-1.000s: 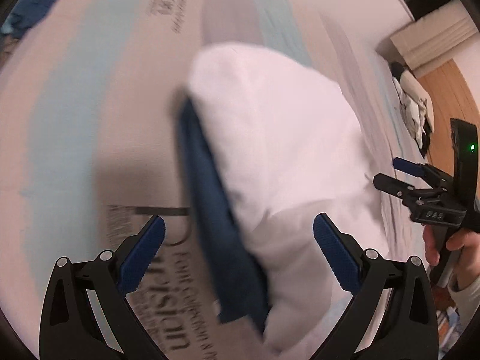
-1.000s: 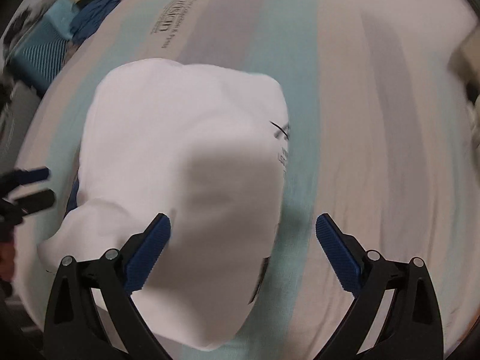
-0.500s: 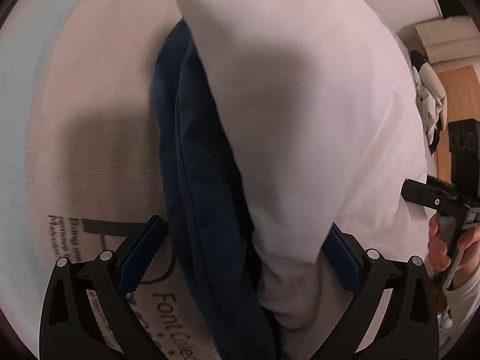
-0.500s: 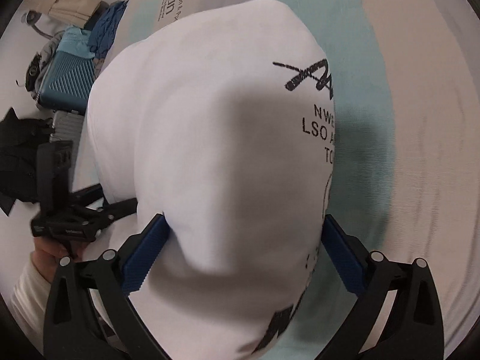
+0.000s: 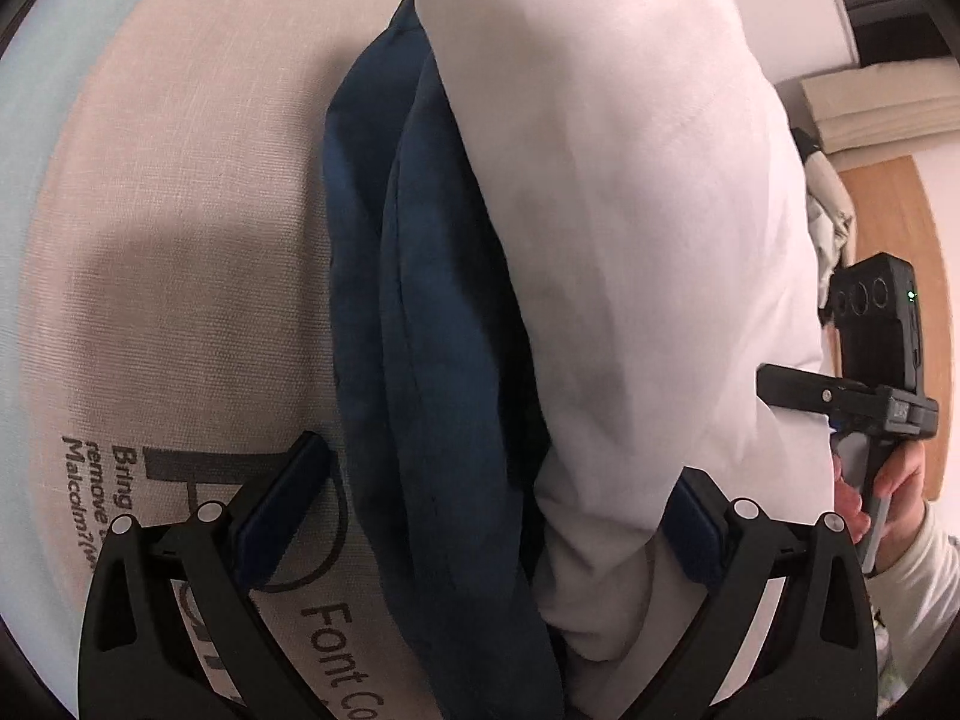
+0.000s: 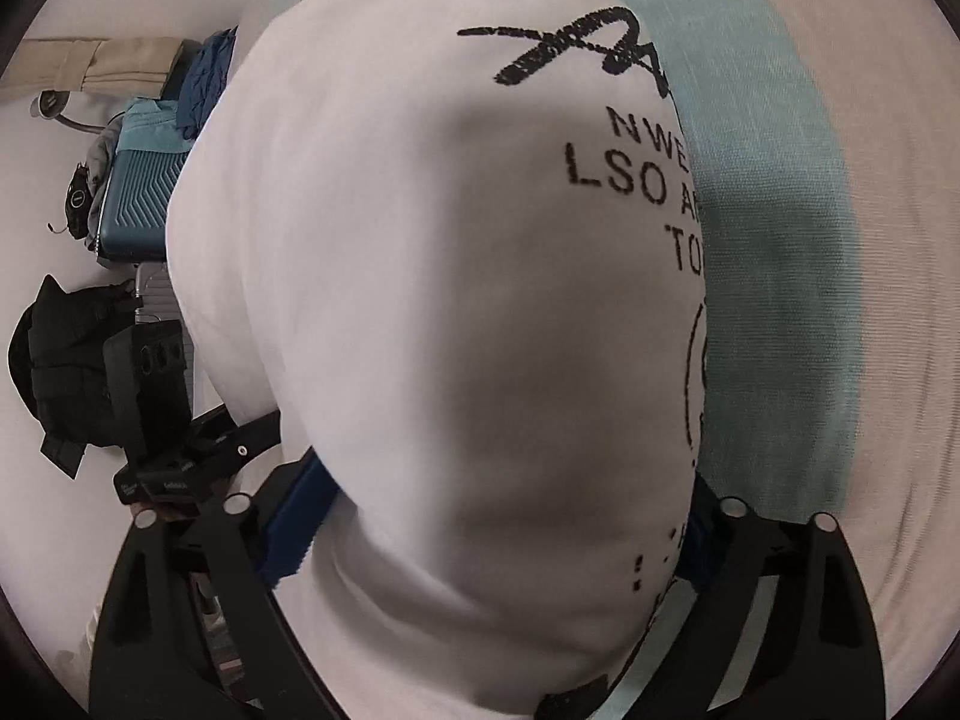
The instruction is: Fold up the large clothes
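Note:
A folded white T-shirt (image 5: 630, 210) with black print lies on top of a folded dark blue garment (image 5: 432, 330) on the striped bed cover (image 5: 180, 180). My left gripper (image 5: 492, 516) is open, its jaws straddling the near end of the stack. In the right wrist view the white T-shirt (image 6: 450, 300) fills the frame between the jaws of my open right gripper (image 6: 498, 528). The right gripper also shows in the left wrist view (image 5: 840, 402), and the left gripper in the right wrist view (image 6: 198, 456).
The bed cover (image 6: 840, 240) has teal and beige stripes with printed text. Beside the bed, a teal suitcase (image 6: 144, 204) with clothes on it and a black bag (image 6: 66, 360). A wooden floor (image 5: 888, 240) and crumpled clothes (image 5: 828, 222) lie on the other side.
Both grippers have moved in close to the stack from opposite sides; their open jaws now straddle its ends. The clothes have not moved.

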A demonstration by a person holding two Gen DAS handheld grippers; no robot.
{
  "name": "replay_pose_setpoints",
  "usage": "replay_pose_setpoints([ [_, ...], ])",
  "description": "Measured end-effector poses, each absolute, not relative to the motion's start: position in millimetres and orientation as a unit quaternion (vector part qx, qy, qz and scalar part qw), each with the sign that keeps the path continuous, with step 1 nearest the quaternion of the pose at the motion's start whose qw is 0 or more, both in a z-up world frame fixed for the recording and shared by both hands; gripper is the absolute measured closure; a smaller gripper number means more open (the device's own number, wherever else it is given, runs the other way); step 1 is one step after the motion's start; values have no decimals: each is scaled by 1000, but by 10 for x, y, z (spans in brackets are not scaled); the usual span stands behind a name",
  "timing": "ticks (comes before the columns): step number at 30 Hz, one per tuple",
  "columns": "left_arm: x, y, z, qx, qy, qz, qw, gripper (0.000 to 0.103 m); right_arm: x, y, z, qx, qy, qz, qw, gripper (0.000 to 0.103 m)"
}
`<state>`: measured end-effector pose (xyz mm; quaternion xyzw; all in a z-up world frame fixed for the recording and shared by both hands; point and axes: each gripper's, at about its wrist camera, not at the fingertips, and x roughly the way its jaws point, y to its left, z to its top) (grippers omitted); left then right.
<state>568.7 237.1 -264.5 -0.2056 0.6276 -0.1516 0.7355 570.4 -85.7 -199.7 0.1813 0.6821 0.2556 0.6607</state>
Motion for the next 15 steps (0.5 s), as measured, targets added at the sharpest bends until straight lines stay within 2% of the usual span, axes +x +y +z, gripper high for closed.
replay_pose_setpoints([
  [4,5627,2401,-2646,-212,618,-154,741,6,5683,-857,-1947,173,677,259,667,26],
  [5,5603,2414,-2630,-211,616,-151,744,8,5680,-827,-1952,172,674,259,670,31],
  [7,5563,2486,-2614,-211,608,-162,748,30,5657,-842,-1895,163,668,264,677,36],
  [8,5548,2411,-2598,-217,606,-174,745,48,5642,-860,-1864,160,664,266,680,41],
  [9,5532,2363,-2556,-213,605,-179,746,58,5621,-857,-1835,158,661,269,683,46],
  [10,5521,2323,-2539,-211,604,-182,747,62,5615,-828,-1822,156,658,273,685,48],
  [13,5519,2324,-2572,-213,605,-183,745,64,5609,-863,-1828,157,653,279,686,50],
  [15,5570,2393,-2697,-230,606,-183,739,61,5631,-864,-1896,163,657,273,683,47],
])
